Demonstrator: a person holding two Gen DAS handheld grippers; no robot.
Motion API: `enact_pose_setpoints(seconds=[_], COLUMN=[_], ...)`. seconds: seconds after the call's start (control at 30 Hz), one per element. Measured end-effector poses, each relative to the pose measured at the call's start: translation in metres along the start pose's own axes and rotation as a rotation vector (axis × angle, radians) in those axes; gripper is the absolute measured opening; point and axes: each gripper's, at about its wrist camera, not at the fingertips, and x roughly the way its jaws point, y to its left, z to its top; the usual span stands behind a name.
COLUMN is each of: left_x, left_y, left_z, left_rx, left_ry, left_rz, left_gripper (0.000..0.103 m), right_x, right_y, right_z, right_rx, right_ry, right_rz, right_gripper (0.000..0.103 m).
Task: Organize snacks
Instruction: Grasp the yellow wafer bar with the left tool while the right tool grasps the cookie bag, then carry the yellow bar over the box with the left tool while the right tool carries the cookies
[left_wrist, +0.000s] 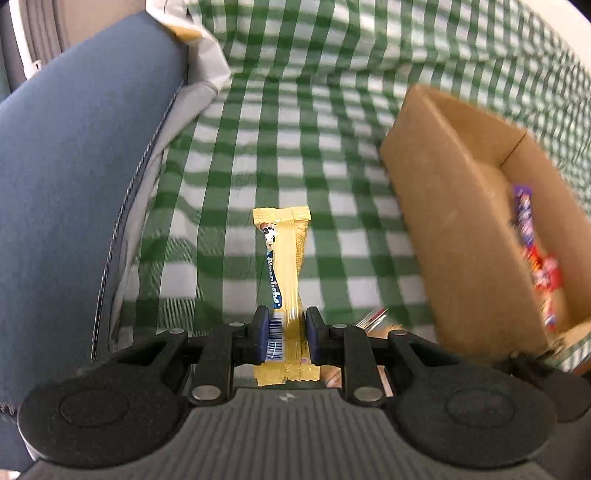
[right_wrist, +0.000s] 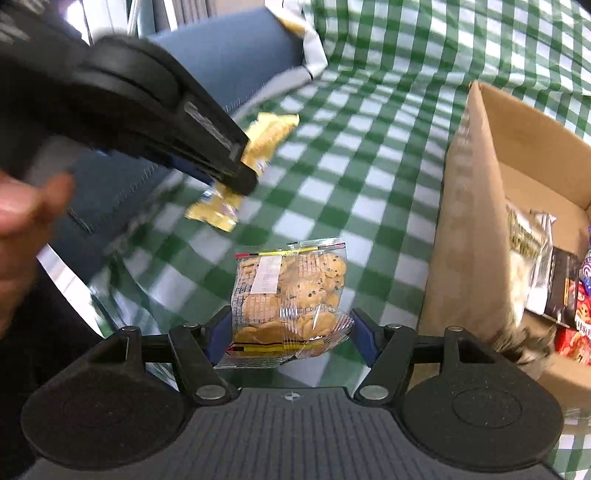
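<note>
Green-check cloth (left_wrist: 280, 140) underneath, cardboard box (left_wrist: 436, 221) off to right. Left gripper (left_wrist: 283, 334) clamped on yellow bar (left_wrist: 286, 254), long axis fwd. Right gripper (right_wrist: 291, 332) pinching cookie bag (right_wrist: 291, 291), nearer box (right_wrist: 476, 229).

A green-and-white checked cloth (left_wrist: 295, 155) covers the desk under and ahead of the jaws. To the left of the jaws a blue padded chair back (left_wrist: 74, 184) stands against the desk edge. Ahead and left, crumpled white paper (left_wrist: 207, 55) lies by the chair's top; the right wrist view shows it too.
</note>
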Motion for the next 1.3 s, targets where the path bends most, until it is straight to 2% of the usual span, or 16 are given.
enact_pose_setpoints(seconds=[0.07, 0.27, 0.5, 0.6, 0.73, 1.07, 1.3], left_x=[0.010, 0.029, 0.036, 0.037, 0.038, 0.043, 0.050], left_y=[-0.001, 0.012, 0.017, 0.016, 0.019, 0.014, 0.010], left_z=[-0.004, -0.009, -0.007, -0.007, -0.006, -0.008, -0.009], left_rx=[-0.002, -0.099, -0.132, -0.141, -0.164, -0.142, -0.129], left_ry=[0.046, 0.137, 0.151, 0.153, 0.151, 0.159, 0.170], left_rz=[0.021, 0.026, 0.032, 0.034, 0.028, 0.046, 0.057], left_gripper=[0.023, 0.023, 0.028, 0.036, 0.036, 0.036, 0.035], right_x=[0.007, 0.011, 0.024, 0.029, 0.031, 0.029, 0.020], right_y=[-0.004, -0.005, -0.010, -0.008, -0.006, -0.006, -0.008], right_z=[-0.006, -0.011, -0.012, -0.013, -0.013, -0.015, -0.013], right_rx=[-0.007, -0.003, 0.013, 0.002, -0.009, -0.021, -0.021], right_ry=[0.022, 0.047, 0.074, 0.084, 0.089, 0.079, 0.043], right_rz=[-0.023, 0.003, 0.041, 0.035, 0.024, 0.028, 0.021], right_gripper=[0.069, 0.071, 0.073, 0.074, 0.073, 0.071, 0.069])
